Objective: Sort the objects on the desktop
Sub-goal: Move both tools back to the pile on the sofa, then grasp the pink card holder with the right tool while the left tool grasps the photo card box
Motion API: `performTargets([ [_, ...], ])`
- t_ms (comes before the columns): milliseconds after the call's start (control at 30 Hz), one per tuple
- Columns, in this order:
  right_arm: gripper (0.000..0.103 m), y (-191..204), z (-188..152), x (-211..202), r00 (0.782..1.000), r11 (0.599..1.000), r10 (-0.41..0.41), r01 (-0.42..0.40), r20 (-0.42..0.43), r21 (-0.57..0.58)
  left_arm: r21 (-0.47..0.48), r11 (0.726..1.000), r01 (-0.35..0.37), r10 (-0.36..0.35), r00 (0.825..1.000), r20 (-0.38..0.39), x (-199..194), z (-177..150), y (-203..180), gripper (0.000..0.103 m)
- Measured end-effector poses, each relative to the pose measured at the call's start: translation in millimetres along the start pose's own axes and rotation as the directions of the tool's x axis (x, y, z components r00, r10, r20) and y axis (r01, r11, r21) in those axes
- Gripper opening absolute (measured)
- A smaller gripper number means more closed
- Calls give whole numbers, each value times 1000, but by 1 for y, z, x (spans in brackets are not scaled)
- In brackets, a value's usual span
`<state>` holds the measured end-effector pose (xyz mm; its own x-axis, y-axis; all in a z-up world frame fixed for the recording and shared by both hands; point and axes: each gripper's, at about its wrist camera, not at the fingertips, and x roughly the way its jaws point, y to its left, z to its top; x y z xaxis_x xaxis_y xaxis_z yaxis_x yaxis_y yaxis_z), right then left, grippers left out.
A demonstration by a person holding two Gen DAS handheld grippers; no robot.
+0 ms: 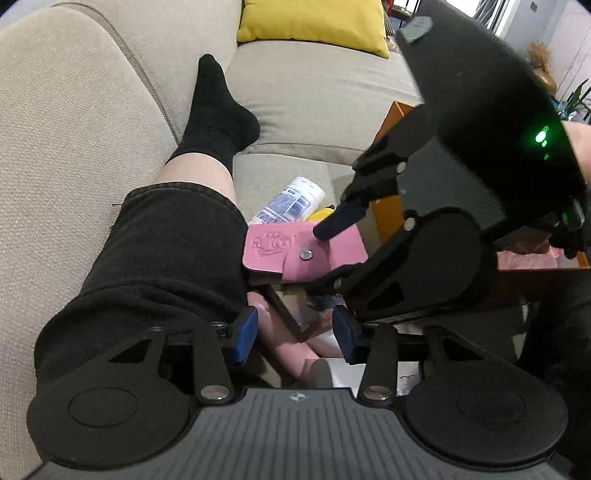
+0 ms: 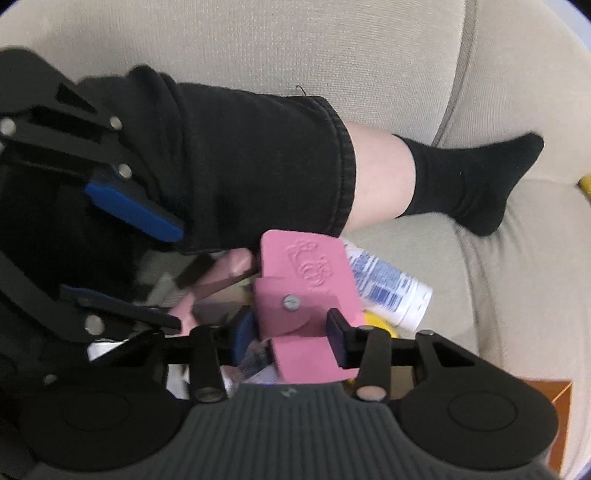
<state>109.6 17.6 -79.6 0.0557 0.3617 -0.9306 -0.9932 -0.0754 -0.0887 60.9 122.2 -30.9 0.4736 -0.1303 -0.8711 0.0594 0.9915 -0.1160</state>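
Note:
My right gripper (image 2: 291, 338) is shut on a pink snap-button pouch (image 2: 306, 291) and holds it in the air over the edge of the sofa seat. In the left wrist view the same pouch (image 1: 280, 247) sits between the right gripper's (image 1: 325, 254) blue-padded fingers (image 1: 340, 218). My left gripper (image 1: 293, 336) is open and empty, just below and in front of the pouch. It shows at the left of the right wrist view (image 2: 147, 258). A white bottle with a blue label (image 2: 388, 291) lies on the sofa behind the pouch, beside a yellow object (image 1: 323, 214).
The person's leg in black shorts (image 1: 155, 258) and a black sock (image 1: 218, 114) rests on the beige sofa (image 1: 314, 92). A yellow cushion (image 1: 314, 22) leans at the back. An orange-brown wooden table (image 1: 391, 122) stands right. Mixed clutter lies below the grippers.

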Motion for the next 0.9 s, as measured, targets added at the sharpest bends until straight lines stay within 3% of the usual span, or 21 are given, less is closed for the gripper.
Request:
performTargets([
  [200,48,1,2,2,1000,1000,-12,12,-10,2,-14,1000,3,-3,1000,4,1,1,4,49],
  [333,34,-2,1,-5,1000,999,2,-3,7,39,-19,1000,5,-5,1000,10,-1,0,2,50],
  [467,34,-22,-2,-21,999,986,33,-38,34,165,-37,999,20,-20,1000,17,-1,0,1,54],
  [567,34,-54,-9,-31,989,928,126,-143,72,343,-67,997,46,-45,999,17,1,2,0,54],
  [667,34,-87,-21,-34,966,818,232,-258,115,513,-140,987,80,-80,997,6,7,6,4,54],
  [767,34,-105,-30,-27,954,736,273,-288,120,612,-241,965,105,-113,993,-21,20,11,10,54],
  [900,35,-100,-28,-36,975,777,194,-218,106,591,-284,957,66,-88,994,-64,39,16,8,54],
])
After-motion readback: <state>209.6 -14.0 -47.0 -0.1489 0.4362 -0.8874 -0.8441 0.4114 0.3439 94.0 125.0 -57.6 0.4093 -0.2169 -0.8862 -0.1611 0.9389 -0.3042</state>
